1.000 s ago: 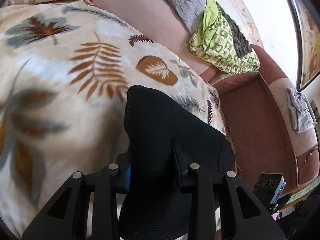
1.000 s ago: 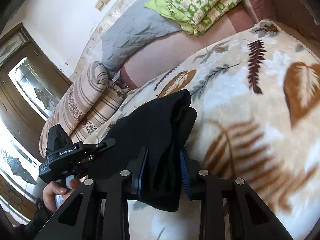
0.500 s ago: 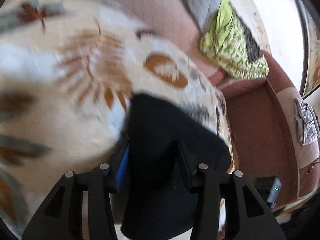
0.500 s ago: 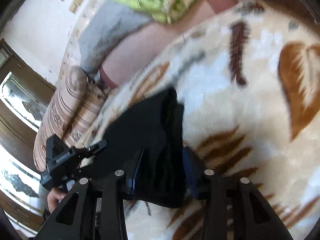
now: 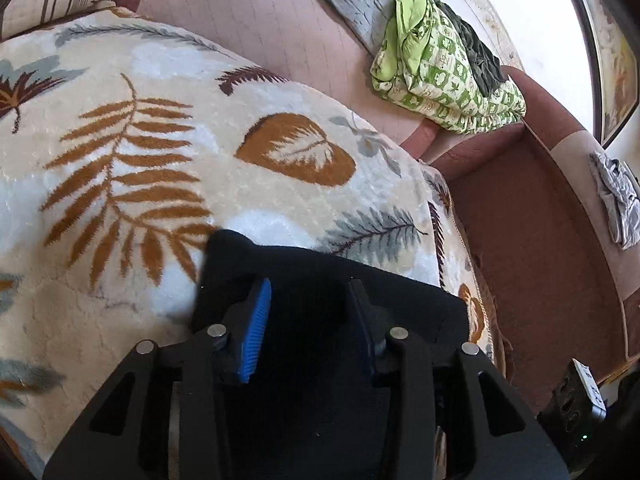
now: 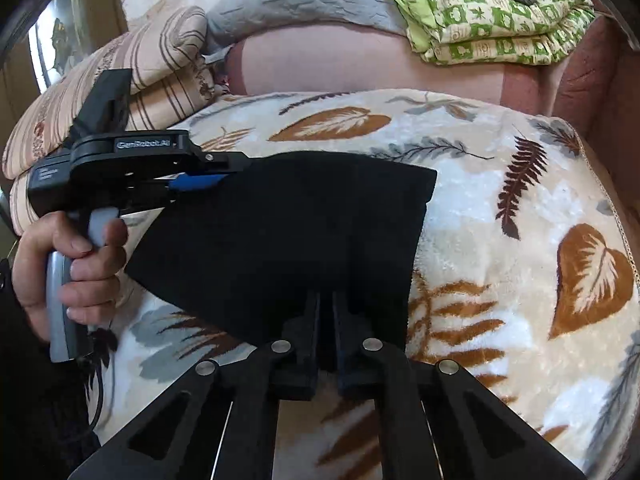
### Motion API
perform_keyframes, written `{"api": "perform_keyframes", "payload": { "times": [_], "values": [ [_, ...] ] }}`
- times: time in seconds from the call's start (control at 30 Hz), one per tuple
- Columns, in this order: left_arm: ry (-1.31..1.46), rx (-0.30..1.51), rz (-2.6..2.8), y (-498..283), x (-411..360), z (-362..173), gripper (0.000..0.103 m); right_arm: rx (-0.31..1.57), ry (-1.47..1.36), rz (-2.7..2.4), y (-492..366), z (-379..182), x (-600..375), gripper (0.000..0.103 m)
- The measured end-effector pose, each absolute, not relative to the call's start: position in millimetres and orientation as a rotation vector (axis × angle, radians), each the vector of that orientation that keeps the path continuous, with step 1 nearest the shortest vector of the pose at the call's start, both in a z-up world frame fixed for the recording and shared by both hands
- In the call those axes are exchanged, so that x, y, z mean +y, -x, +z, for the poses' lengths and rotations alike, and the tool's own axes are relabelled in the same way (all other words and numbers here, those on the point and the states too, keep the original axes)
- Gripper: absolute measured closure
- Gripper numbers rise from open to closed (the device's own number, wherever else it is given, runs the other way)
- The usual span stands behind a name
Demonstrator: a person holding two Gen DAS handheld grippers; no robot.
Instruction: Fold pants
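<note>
- Right gripper [image 6: 327,312]: jaws have just closed almost fully; they pinch the near edge of the black pants [image 6: 280,236], fabric between the pads.
- Left gripper [image 5: 308,300]: we see the jaws partly apart, having just closed a little. Blue pad [image 5: 256,334] on the left finger stands clear of the cloth; the pants [image 5: 320,360] lie under and between the fingers. The right wrist view shows it from the side at the pants' left edge, cloth between the fingers; we can't tell if the pads press on it.
- A hand [image 6: 76,264] holds the left gripper's grey handle.
- Pants: folded flat, on the cream leaf-print blanket [image 6: 520,280] over the sofa.
- Far side: pink sofa back [image 5: 256,20], grey quilt [image 6: 296,4], green-patterned folded cloth [image 6: 500,20] at far right, striped cushion [image 6: 160,64] at far left.
</note>
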State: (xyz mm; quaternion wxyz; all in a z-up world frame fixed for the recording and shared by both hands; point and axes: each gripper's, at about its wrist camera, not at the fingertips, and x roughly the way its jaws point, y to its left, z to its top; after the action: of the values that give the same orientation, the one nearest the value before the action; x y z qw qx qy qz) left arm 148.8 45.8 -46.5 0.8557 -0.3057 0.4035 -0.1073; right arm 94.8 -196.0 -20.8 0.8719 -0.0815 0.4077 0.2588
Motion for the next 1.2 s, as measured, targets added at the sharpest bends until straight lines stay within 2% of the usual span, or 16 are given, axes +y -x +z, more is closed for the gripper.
{"api": "perform_keyframes", "payload": {
  "times": [0.13,0.23,0.33,0.5,0.6,0.8,0.9,0.97,1.0,1.03,1.1,1.2],
  "values": [
    [0.674,0.804,-0.224,-140,50,-39,0.066,0.795,0.11,0.563,-92,-7,-206,0.1],
    [0.664,0.735,-0.249,-123,46,-22,0.058,0.626,0.114,0.522,-99,24,-208,0.095],
    [0.625,0.731,-0.313,-110,31,-14,0.057,0.549,0.113,0.498,-120,34,-202,0.093],
    [0.493,0.879,-0.367,-112,-11,-35,0.058,0.801,0.112,0.454,-169,-29,-197,0.093],
    [0.372,0.879,-0.334,-113,-29,-34,0.057,0.807,0.067,0.453,-173,-27,-203,0.094],
    [0.393,0.852,-0.344,-108,-25,-33,0.054,0.776,0.049,0.47,-165,-26,-206,0.092],
    [0.331,0.815,-0.313,-93,-31,-24,0.05,0.732,-0.007,0.44,-145,-8,-220,0.084],
    [0.275,0.795,-0.283,-80,-38,-19,0.04,0.701,-0.004,0.419,-126,2,-227,0.067],
    [0.239,0.783,-0.261,-70,-43,-15,0.037,0.687,0.005,0.413,-109,9,-230,0.052],
    [0.213,0.777,-0.242,-64,-46,-14,0.031,0.684,0.017,0.409,-97,13,-231,0.044],
    [0.174,0.766,-0.205,-49,-52,-11,0.026,0.682,0.038,0.405,-74,18,-232,0.043],
    [0.127,0.746,-0.141,-26,-58,-7,0.018,0.671,0.051,0.409,-36,18,-231,0.036]
  ]
}}
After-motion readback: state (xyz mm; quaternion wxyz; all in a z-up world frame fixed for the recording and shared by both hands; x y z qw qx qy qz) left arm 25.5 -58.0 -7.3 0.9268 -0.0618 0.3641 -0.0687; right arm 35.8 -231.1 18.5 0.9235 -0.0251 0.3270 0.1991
